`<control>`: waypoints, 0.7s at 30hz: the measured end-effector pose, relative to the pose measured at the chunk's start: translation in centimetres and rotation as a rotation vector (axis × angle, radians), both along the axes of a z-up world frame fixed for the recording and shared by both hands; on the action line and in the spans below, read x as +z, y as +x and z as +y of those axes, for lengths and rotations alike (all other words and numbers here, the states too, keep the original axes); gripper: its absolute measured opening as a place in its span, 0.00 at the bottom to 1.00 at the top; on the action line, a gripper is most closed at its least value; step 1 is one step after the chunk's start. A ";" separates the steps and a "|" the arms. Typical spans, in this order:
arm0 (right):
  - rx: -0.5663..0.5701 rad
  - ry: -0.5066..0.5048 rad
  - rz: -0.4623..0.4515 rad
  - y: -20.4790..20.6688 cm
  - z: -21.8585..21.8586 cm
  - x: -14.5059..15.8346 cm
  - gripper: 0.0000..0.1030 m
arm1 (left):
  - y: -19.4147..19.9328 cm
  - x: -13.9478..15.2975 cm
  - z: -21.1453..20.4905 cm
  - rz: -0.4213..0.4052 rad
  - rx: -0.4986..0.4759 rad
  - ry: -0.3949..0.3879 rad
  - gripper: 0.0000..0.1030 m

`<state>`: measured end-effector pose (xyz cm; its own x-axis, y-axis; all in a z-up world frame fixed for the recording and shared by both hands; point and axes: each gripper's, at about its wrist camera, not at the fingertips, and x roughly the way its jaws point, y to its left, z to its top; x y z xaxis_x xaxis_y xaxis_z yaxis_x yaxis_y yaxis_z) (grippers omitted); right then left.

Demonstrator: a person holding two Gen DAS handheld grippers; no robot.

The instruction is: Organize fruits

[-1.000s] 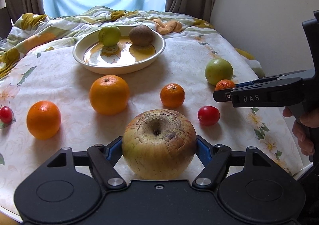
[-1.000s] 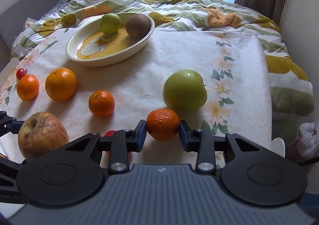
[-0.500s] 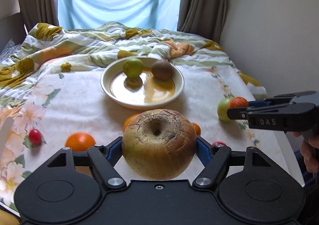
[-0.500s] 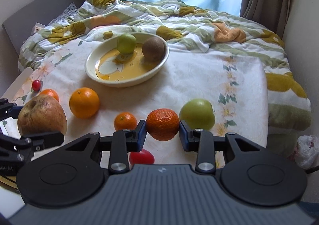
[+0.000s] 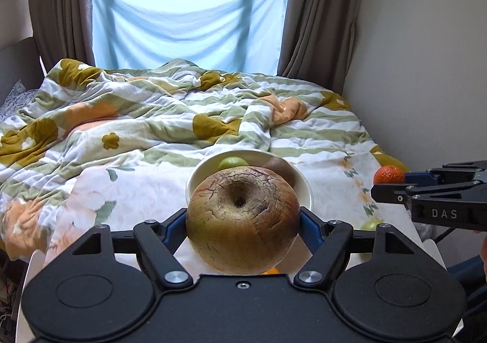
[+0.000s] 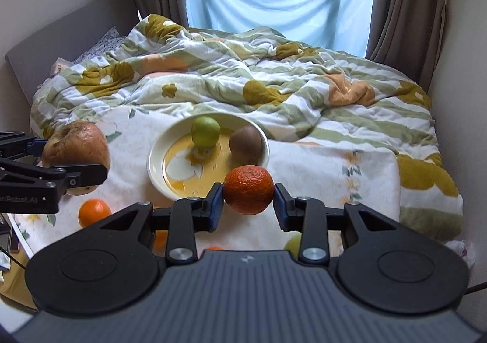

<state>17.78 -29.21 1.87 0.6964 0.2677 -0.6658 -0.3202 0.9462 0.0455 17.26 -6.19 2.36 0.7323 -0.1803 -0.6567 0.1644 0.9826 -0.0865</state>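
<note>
I hold the left gripper [image 5: 242, 219] clamped on the apple [image 5: 242, 219], the right gripper [image 6: 248, 190] on the mandarin [image 6: 248, 190], both above the bowl [image 6: 158, 157] (only the right view shows its bare yellow floor).

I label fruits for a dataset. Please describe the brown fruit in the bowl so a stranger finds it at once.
Find the white bowl on the flowered cloth. Two fruits lie in it, toward its far rim. The brown fruit is the right one, dull and egg-shaped; the green fruit beside it is round and shiny.
</note>
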 end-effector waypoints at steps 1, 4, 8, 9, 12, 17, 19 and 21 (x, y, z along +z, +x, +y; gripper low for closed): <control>-0.007 0.003 0.003 0.4 0.4 0.2 0.49 | 0.7 0.0 0.3 -0.001 -0.002 0.004 0.76; -0.021 0.019 0.013 1.8 1.6 0.5 0.49 | 2.9 -0.3 1.1 0.005 -0.009 0.018 0.76; -0.044 0.033 0.020 3.9 3.1 0.2 0.49 | 5.7 -1.3 2.2 0.023 -0.025 0.035 0.76; -0.050 0.036 0.024 4.5 3.5 0.0 0.49 | 6.5 -1.7 2.4 0.028 -0.034 0.041 0.76; -0.070 0.040 0.038 6.2 4.3 -0.7 0.49 | 8.5 -2.9 2.7 0.042 -0.065 0.068 0.76; -0.092 0.041 0.076 8.7 5.5 -2.6 0.49 | 11.3 -5.1 2.6 0.049 -0.141 0.132 0.76; -0.106 0.038 0.094 9.5 5.8 -3.3 0.49 | 12.1 -6.1 2.2 0.049 -0.174 0.174 0.76; -0.121 0.041 0.112 10.2 5.8 -4.0 0.49 | 12.7 -7.0 1.9 0.050 -0.212 0.205 0.76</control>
<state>27.96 -23.44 -2.08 0.6474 0.2148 -0.7313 -0.1948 0.9742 0.1137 29.93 -4.32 -4.64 0.6583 -0.1861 -0.7294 0.3684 0.9246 0.0966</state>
